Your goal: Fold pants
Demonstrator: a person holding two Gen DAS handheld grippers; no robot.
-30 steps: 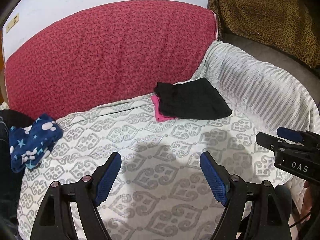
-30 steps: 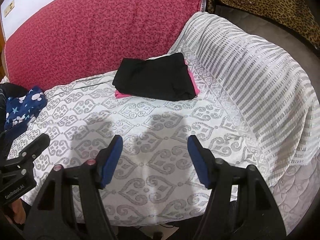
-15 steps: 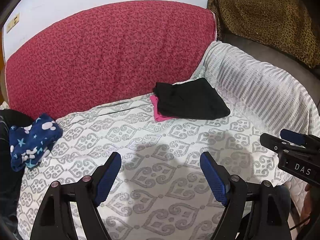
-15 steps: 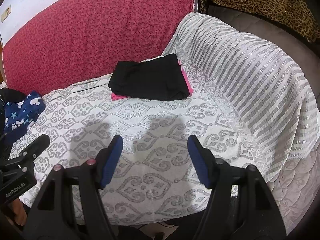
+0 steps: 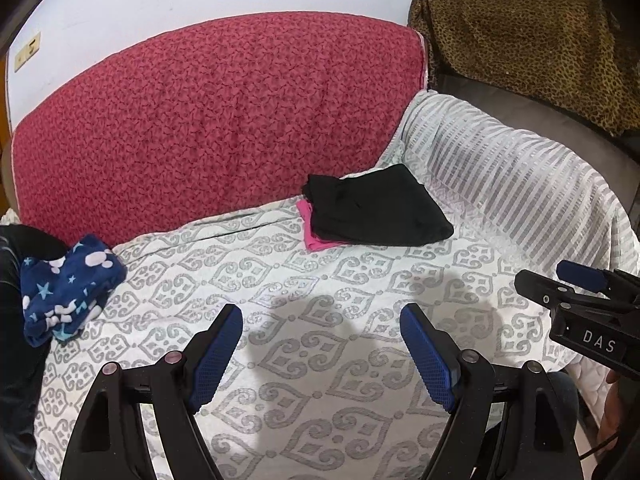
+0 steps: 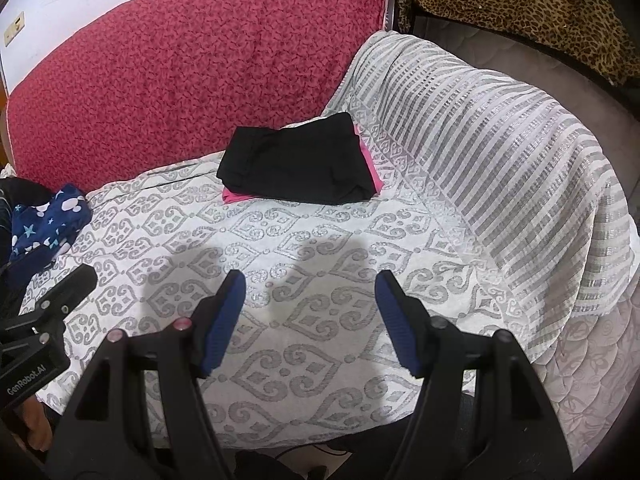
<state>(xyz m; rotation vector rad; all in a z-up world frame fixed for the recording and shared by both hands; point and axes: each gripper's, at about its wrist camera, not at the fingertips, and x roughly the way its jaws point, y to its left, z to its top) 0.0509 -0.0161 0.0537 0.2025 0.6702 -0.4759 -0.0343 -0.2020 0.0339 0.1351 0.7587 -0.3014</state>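
Folded black pants (image 5: pixel 376 210) lie on top of a folded pink garment (image 5: pixel 310 228) at the back of the patterned white bedspread (image 5: pixel 320 344). They also show in the right wrist view (image 6: pixel 296 166). A crumpled blue star-print garment (image 5: pixel 64 288) lies at the far left, also in the right wrist view (image 6: pixel 44 224). My left gripper (image 5: pixel 322 328) is open and empty above the bedspread. My right gripper (image 6: pixel 308 292) is open and empty too. Both are well short of the black pants.
A red patterned headboard cushion (image 5: pixel 216 120) stands behind the bed. A striped white cover (image 6: pixel 500 140) drapes the right side. A leopard-print blanket (image 5: pixel 532 40) lies at the back right. The bed's front edge (image 6: pixel 320 432) is just below my right gripper.
Both grippers have drawn slightly back and up from the bed, still open. The clothes have not moved.
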